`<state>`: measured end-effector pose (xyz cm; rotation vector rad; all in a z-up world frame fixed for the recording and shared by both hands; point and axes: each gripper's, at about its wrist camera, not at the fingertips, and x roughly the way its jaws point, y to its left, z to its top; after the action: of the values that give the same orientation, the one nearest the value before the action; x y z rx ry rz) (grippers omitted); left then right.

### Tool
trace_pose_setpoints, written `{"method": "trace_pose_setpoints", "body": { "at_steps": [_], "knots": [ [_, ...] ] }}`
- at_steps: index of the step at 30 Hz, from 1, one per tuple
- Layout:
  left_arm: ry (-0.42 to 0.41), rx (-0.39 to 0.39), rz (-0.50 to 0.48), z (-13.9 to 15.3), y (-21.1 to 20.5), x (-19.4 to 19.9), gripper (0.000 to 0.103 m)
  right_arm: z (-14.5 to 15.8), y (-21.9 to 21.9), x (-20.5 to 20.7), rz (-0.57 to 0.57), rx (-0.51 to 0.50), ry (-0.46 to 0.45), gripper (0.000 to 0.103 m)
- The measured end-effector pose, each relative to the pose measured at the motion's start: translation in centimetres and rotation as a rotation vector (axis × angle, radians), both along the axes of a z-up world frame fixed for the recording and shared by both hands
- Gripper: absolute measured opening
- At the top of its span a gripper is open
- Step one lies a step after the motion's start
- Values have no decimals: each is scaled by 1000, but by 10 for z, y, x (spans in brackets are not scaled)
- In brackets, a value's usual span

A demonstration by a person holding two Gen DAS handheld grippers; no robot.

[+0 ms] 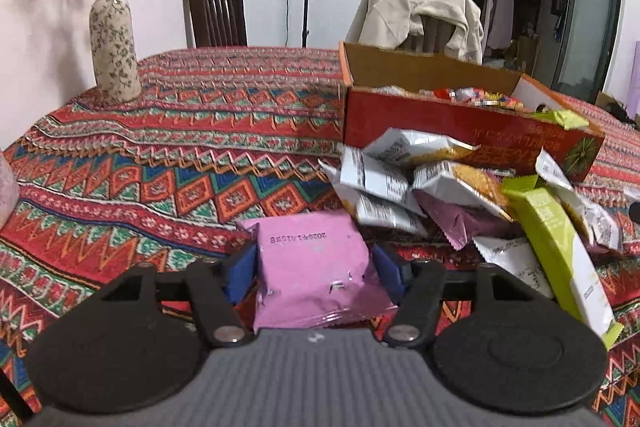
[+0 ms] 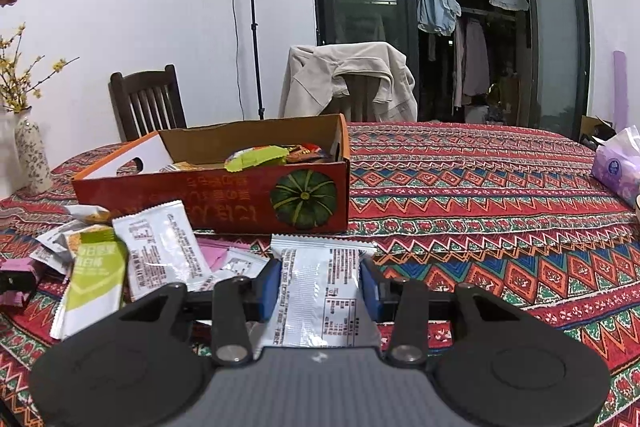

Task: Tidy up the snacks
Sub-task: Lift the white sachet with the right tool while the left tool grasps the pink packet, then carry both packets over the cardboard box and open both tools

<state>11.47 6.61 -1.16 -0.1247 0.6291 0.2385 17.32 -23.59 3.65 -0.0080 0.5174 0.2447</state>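
Just in front of the red cardboard box (image 2: 212, 199), the right gripper (image 2: 320, 285) clamps a silver snack packet (image 2: 324, 291), while left of that box's pile the left gripper (image 1: 314, 267) pinches a pink packet (image 1: 312, 267).

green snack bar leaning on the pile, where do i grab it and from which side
Grip the green snack bar across its narrow width at mid-length, coming from above with jaws spanning the long edges. It is long, slim and propped aslant on the white packets, so its sides are free.
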Motion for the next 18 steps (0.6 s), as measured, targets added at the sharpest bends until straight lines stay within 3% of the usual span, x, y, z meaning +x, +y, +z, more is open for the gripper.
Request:
{"method": "trace_pose_setpoints", "body": {
  "at_steps": [10, 18],
  "knots": [
    [-135, 23, -26, 35, 3, -18, 64, 10, 5, -5, 24, -7, -24, 42],
    [-245, 51, -89, 67, -10, -5, 64, 32, 15, 2, 50, -9, -72, 42]
  ]
}}
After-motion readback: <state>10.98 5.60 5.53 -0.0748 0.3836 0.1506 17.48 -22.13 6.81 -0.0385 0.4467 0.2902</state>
